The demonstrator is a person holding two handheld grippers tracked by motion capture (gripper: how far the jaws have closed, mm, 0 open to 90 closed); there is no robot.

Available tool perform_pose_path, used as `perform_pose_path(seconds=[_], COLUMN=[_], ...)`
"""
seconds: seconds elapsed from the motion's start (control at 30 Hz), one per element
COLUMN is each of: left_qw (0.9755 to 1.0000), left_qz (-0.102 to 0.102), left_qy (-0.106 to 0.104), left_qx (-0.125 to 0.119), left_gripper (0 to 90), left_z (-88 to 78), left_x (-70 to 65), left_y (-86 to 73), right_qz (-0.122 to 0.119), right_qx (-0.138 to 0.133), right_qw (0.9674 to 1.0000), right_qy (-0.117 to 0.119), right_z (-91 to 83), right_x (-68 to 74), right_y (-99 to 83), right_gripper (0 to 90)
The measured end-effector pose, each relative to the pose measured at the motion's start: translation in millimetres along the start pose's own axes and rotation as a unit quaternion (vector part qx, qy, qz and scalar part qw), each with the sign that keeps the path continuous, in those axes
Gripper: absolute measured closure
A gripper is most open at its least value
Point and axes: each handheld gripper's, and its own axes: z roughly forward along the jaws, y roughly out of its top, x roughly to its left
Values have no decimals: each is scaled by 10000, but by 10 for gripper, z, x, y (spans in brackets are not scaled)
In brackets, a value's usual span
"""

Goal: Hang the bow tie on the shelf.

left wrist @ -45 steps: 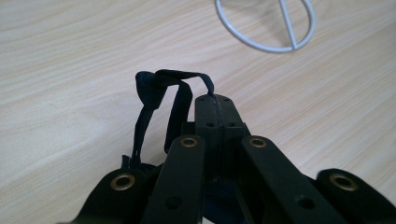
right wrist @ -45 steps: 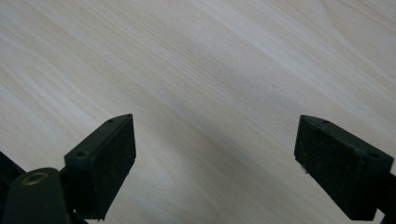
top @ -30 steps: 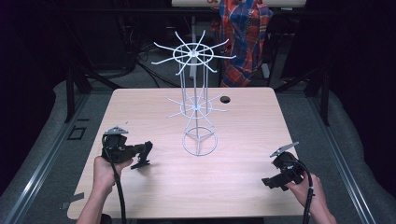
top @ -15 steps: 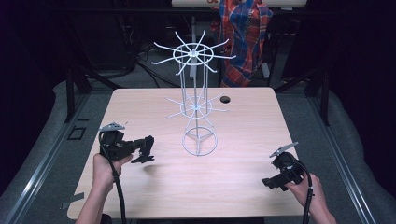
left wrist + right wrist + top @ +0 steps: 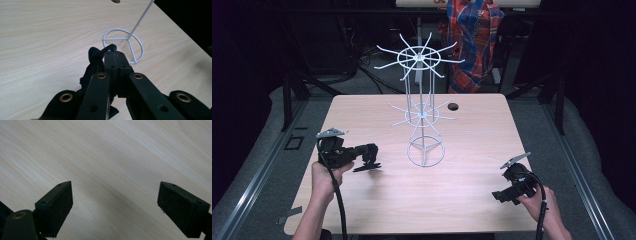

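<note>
Jaws of the left gripper (image 5: pixel 115 60) are pressed together on a small black strap (image 5: pixel 96 56), which loops out at the jaw tips and hangs down their left side in the left gripper view. Seen from the high view, this gripper (image 5: pixel 371 154) sits at lower left of the frame, above the table (image 5: pixel 377 200), held by the left hand (image 5: pixel 326 172) with its cable trailing toward the bottom edge. Just beyond the tips, in the upper middle of the left gripper view, lies the round base of a white wire rack (image 5: pixel 123 43); the high view shows the rack (image 5: pixel 422 112) upright at centre frame, with two tiers of spokes. A dark hole (image 5: pixel 453 106) marks the table behind the rack. Jaws of the right gripper (image 5: pixel 115 207) stand wide apart and hold nothing, with bare wood between them. The right gripper (image 5: pixel 504 195) lies at lower right in the high view, in the right hand (image 5: pixel 539 202). A plaid shirt (image 5: pixel 474 35) shows at top centre.
</note>
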Motion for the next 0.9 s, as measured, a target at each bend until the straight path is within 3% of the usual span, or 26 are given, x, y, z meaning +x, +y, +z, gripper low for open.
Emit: perform_pose_path(seconds=[0.53, 0.9], left_qw=[9996, 9997], left_qz=[-128, -23], left_qy=[-74, 27], left_qx=[-234, -248], left_gripper=[900, 900], left_z=[-76, -36], left_x=[31, -20], left_y=[102, 176], right_qz=[49, 38], right_qx=[-6, 22], right_qw=[10000, 10000], right_qy=[23, -6], right_z=[5, 0], right_x=[-1, -9], right_y=[-7, -10], right_gripper=[127, 127])
